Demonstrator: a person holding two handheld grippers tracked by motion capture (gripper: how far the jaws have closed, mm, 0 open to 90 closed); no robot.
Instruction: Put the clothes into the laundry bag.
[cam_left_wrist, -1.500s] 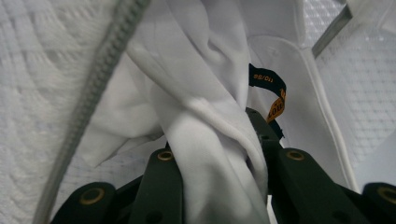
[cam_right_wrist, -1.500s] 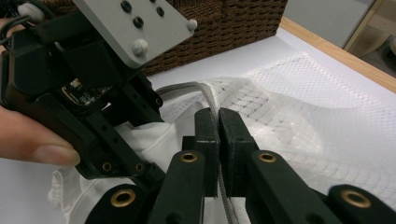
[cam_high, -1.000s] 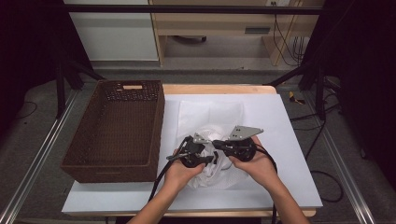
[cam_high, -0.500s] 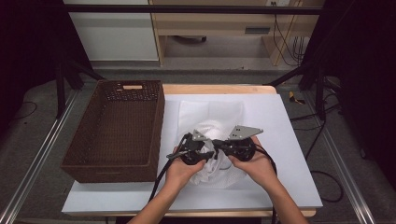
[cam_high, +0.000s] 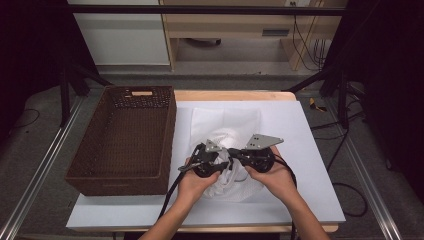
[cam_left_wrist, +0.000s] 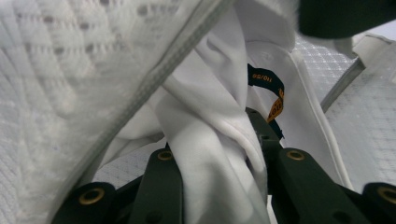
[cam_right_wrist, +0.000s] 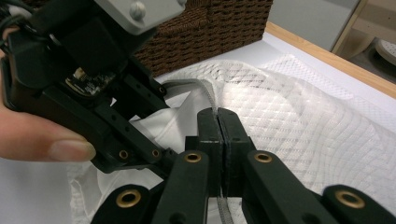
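Just right of the wicker basket (cam_high: 122, 140), the white garment (cam_high: 227, 131) lies bunched on the table, the left gripper (cam_high: 212, 162) clamped on a thick fold and the right gripper (cam_right_wrist: 218, 122) pinching its grey-edged hem (likely to spread it).

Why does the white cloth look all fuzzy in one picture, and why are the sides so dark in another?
Left gripper view: the white knitted garment sits too close to the lens, so it blurs; the black-and-orange label is sharper. High view: light falls on the white table, leaving the sides dark.
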